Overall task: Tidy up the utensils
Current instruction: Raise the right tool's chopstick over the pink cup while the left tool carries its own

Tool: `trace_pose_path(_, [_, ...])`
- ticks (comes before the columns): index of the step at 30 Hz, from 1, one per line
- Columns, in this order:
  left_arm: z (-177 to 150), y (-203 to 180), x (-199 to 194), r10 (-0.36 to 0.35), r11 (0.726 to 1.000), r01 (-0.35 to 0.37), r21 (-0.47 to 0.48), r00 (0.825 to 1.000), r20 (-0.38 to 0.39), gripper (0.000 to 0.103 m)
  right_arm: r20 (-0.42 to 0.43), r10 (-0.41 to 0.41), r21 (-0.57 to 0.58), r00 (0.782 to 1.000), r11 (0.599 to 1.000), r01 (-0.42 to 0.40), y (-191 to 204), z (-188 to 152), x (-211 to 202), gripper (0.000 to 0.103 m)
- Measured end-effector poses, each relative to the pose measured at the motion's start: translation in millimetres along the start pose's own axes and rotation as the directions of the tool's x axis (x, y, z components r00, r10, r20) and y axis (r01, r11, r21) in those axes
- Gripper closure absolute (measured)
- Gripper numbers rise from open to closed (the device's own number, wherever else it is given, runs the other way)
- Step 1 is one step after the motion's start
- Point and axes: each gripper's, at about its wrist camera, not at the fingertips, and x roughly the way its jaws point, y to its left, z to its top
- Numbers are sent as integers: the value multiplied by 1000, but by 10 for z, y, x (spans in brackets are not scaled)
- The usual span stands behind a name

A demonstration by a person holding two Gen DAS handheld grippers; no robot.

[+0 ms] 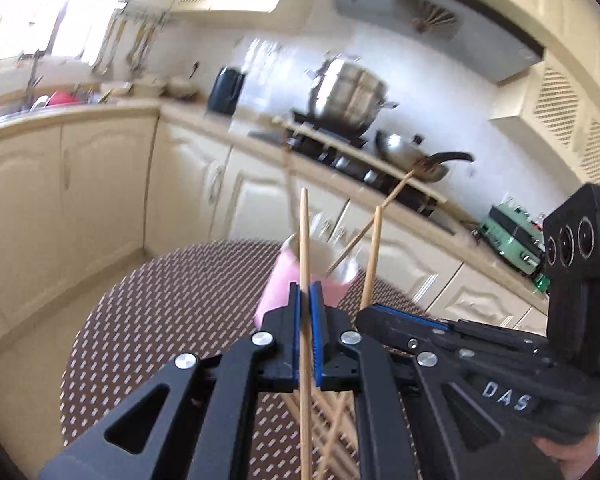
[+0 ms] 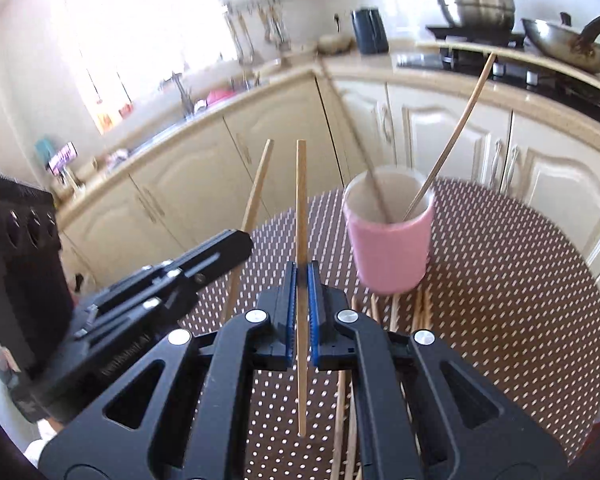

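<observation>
On the left, the left gripper [image 1: 305,304] is clamped tight on one wooden chopstick [image 1: 305,232], which stands nearly upright between its blue pads. Just beside it the right gripper [image 2: 301,280] pinches a second chopstick [image 2: 301,200] the same way — upright, its lower end hanging free above the table. Further right stands the pink cup [image 2: 390,248] on the dotted brown tablecloth [image 2: 520,280], with two chopsticks [image 2: 452,140] leaning inside it. More loose chopsticks [image 2: 420,312] lie flat on the cloth at the cup's foot — under the right gripper.
</observation>
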Motion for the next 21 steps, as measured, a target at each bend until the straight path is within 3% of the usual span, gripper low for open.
trace_pose_path(5, [211,-239,83,-51,999,48,24,994,99,98,110,3,-3,994,1000,-2,-315,205,-363,97])
trace_pose_path(9, [417,-394,214,-56,998,47,50,978,200,98,192,-7,-14,981,1000,9,-430,435,-514,97])
trace_pose_path(16, [815,-524,418,-37,998,14,67,937,347,98,332,-38,-28,942,998,50,-576,907,-654,97])
trace_pose_path(21, [1042,-555,559,-16,997,-14,70,911,413,97,377,-37,-41,925,998,57,-614,1132,-611,97])
